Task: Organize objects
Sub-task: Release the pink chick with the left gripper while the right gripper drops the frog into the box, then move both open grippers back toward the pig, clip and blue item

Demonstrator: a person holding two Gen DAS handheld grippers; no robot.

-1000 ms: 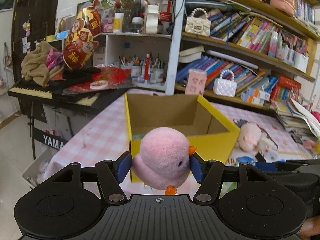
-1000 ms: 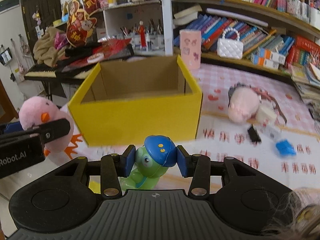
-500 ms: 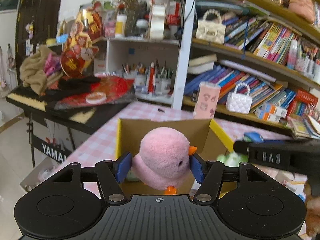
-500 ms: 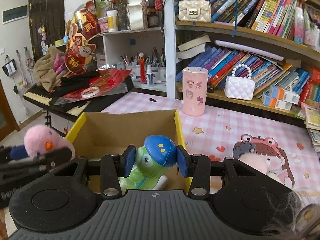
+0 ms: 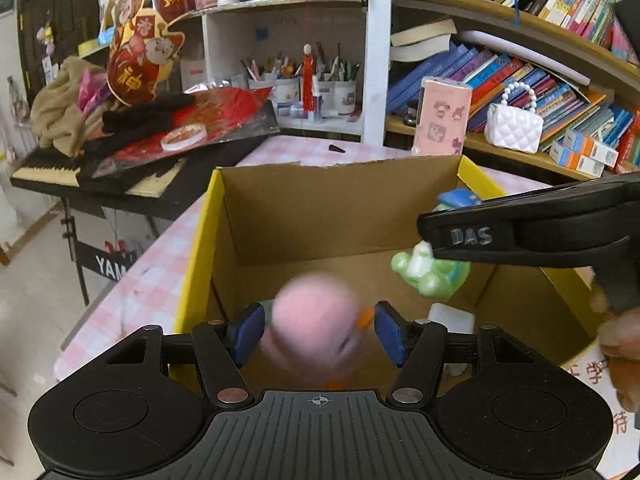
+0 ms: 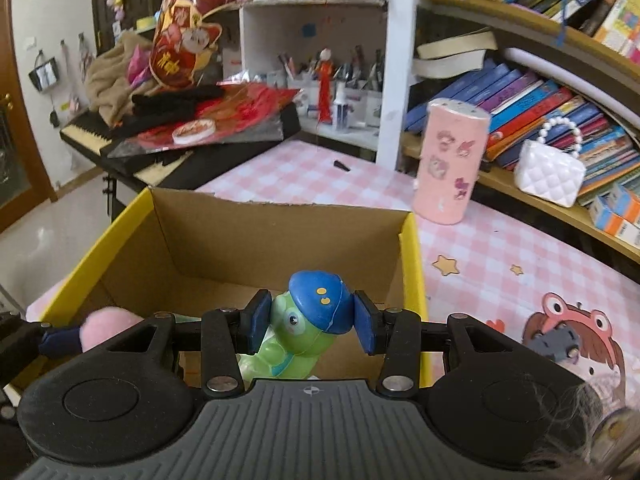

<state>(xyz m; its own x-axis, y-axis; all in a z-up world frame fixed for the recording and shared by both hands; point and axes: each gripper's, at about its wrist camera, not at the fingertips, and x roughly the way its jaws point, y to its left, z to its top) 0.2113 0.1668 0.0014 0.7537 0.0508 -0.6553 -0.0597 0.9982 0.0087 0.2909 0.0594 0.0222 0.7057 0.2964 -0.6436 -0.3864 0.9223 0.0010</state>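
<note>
Left gripper (image 5: pixel 316 334) clamped on pink plush chick (image 5: pixel 316 330), apparently; blur hides pad contact. Right gripper (image 6: pixel 310 326) clamped on green toy (image 6: pixel 300 334). Both hang over yellow box (image 6: pixel 416 260). Risk: tools crowd one opening, so a collision or early release could bounce a toy out

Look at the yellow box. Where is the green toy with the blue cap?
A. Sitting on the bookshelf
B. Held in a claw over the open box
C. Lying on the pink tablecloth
B: the right claw grips the green toy above the yellow box.
</note>
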